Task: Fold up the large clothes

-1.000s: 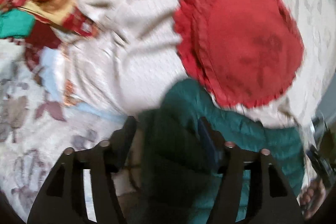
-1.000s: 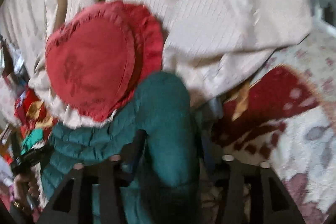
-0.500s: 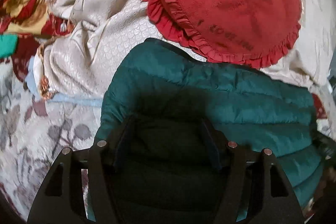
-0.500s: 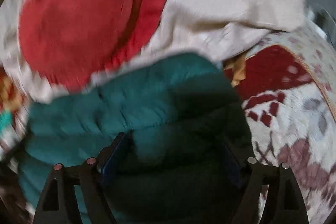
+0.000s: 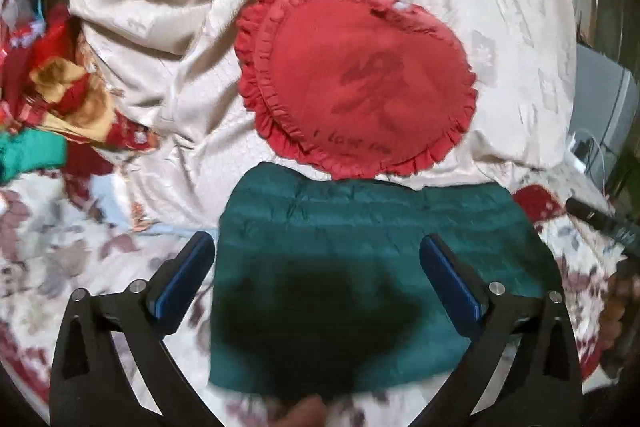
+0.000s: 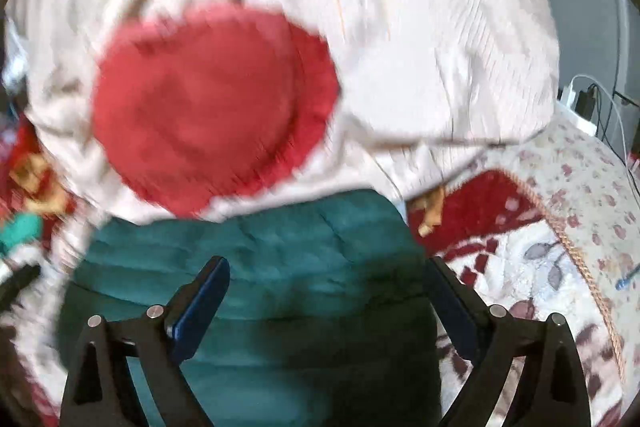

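One folded jacket [image 5: 360, 227] (teal) lies beside one red cushion [image 5: 360, 83].

Jacket [image 5: 360, 247] flat on bed [image 5: 60, 259], just before heart cushion [image 5: 360, 83]; cushion on quilt [image 5: 160, 27]; clothes pile [image 5: 60, 99] left of quilt.

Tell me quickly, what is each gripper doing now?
Left gripper: jaws opening, nothing gripped, above the folded teal quilted jacket.
Right gripper: jaws opening, nothing gripped, above the same jacket.
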Tool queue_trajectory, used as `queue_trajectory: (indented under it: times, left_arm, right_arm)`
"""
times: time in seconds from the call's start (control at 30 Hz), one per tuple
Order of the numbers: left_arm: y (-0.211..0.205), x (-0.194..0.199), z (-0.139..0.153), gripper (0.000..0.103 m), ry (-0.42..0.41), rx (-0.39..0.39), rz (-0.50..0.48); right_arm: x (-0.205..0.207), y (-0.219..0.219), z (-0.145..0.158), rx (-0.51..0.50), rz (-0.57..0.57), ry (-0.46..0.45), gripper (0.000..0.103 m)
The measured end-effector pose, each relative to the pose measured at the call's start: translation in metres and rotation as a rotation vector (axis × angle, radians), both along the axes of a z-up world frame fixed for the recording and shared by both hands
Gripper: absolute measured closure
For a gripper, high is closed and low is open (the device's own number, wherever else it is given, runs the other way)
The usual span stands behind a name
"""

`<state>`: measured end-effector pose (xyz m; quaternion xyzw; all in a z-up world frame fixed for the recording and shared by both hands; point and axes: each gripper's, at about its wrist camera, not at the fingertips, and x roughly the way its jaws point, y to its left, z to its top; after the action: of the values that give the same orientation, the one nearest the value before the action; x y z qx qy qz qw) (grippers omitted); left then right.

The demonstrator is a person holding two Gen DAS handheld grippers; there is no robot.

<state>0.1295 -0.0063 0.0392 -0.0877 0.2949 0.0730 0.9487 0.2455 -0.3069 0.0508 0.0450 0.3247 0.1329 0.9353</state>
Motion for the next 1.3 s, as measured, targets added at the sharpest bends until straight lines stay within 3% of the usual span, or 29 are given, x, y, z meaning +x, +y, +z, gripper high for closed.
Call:
queue_trajectory:
  times: [0.1,0.3,0.43,0.57,0.83,1.3]
  left_arm:
    - [-0.014,-0.034,0.007,0.0,0.003,0.035,0.024]
    - [-0.058,-0.104,0.024,0.0,0.037,0.226,0.085]
    - [-0.064,-0.138,0.035,0.0,0.069,0.044,0.072]
    - [-0.084,-0.157,0.049,0.0,0.082,0.063,0.077]
    - [-0.106,-0.175,0.061,0.0,0.07,0.071,0.039]
    - [-0.112,-0.177,0.067,0.0,0.064,0.092,0.034]
  right_arm:
    - [-0.036,0.001,0.013,0.002,0.067,0.056,0.002]
    - [-0.134,-0.001,0.026,-0.062,0.135,0.035,0.002]
    - [-0.183,-0.001,0.029,-0.156,0.111,-0.009,0.002]
    - [-0.215,-0.007,0.039,-0.174,0.093,-0.042,0.002]
    - [-0.241,-0.023,0.047,-0.148,0.069,-0.045,0.002]
    - [-0.244,-0.027,0.049,-0.145,0.073,-0.048,0.002]
